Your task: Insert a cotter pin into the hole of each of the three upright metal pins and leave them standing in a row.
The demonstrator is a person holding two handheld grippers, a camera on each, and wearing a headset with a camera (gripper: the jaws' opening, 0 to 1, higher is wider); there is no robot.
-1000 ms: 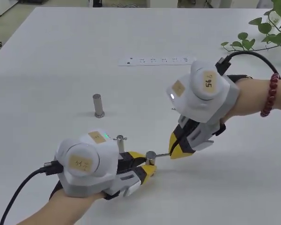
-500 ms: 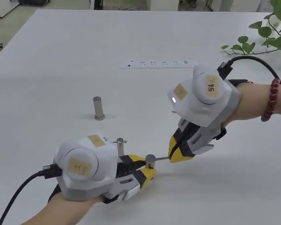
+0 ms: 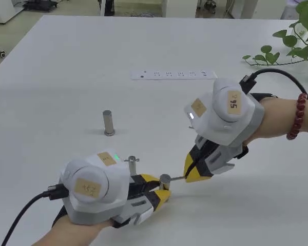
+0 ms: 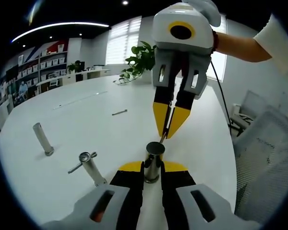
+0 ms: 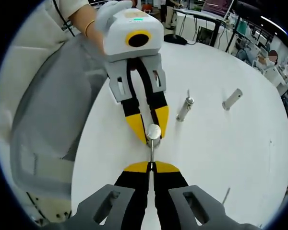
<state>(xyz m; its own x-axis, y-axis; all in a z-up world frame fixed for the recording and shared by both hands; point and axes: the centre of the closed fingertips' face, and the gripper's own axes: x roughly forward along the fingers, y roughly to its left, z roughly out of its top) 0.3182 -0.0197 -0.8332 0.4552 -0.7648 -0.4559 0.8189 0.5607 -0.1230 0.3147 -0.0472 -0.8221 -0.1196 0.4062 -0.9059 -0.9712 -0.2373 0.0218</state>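
Observation:
Three upright metal pins stand on the white table. My left gripper (image 3: pixel 155 187) (image 4: pixel 152 166) is shut on the nearest pin (image 3: pixel 165 181) (image 4: pixel 153 159) (image 5: pixel 153 131). My right gripper (image 3: pixel 188 173) (image 5: pixel 152 166) is shut on a thin cotter pin (image 3: pixel 177 178) (image 5: pixel 152 151), whose tip reaches the top of that held pin. The second pin (image 3: pixel 132 164) (image 4: pixel 91 167) (image 5: pixel 185 108), just behind the left gripper, carries a cotter pin through its head. A third, bare pin (image 3: pixel 108 123) (image 4: pixel 42 138) (image 5: pixel 232 99) stands farther back to the left.
A white power strip (image 3: pixel 173 75) lies across the far middle of the table. A spare cotter pin (image 4: pixel 119 112) (image 5: pixel 226 194) lies loose on the tabletop. A potted plant's leaves (image 3: pixel 290 31) hang over the far right corner. Cables trail from both grippers.
The head camera has tilted, so the scene sits lower in the picture. Both grippers keep their holds, with the cotter pin still at the top of the held pin.

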